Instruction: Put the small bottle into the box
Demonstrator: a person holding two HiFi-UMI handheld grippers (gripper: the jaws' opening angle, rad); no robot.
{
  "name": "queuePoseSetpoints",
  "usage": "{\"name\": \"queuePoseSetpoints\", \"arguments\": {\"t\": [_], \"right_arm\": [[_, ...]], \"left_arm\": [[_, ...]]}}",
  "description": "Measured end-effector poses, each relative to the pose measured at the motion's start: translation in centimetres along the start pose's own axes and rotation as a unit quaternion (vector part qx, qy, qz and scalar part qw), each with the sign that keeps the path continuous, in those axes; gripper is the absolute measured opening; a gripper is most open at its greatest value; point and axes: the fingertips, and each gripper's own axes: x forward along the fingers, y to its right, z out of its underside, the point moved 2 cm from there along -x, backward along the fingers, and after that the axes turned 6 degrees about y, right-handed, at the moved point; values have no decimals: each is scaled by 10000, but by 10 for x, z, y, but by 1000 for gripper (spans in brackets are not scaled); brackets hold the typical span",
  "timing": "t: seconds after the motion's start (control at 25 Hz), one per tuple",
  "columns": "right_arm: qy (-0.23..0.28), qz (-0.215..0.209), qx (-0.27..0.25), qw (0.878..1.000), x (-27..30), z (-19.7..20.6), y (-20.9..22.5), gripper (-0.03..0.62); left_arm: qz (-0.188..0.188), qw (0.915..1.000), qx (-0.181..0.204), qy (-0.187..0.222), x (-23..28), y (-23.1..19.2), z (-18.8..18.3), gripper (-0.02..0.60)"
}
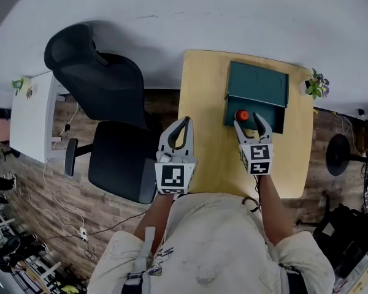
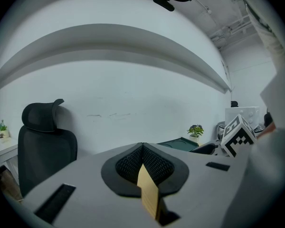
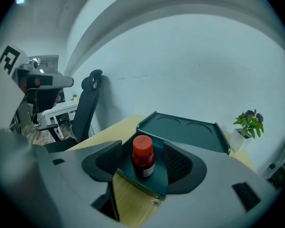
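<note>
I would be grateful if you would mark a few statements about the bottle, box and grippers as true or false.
1. The small bottle stands upright inside the box. True.
2. The right gripper clamps the bottle. False: its jaws stand open on either side of it, with the pads clear.
3. The box's lid is open. True.
4. The left gripper holds a cap. False: it is shut and empty.
5. The potted plant sits in the box. False: it stands on the table.
</note>
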Motion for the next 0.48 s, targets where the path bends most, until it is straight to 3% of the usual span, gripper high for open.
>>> {"name": "queuePoseSetpoints", "arguments": {"t": [0.48], "right_arm": [[350, 309, 54, 9989, -32, -26, 13, 284]], "left_arm": [[307, 9994, -33, 182, 14, 11, -12, 8]]}}
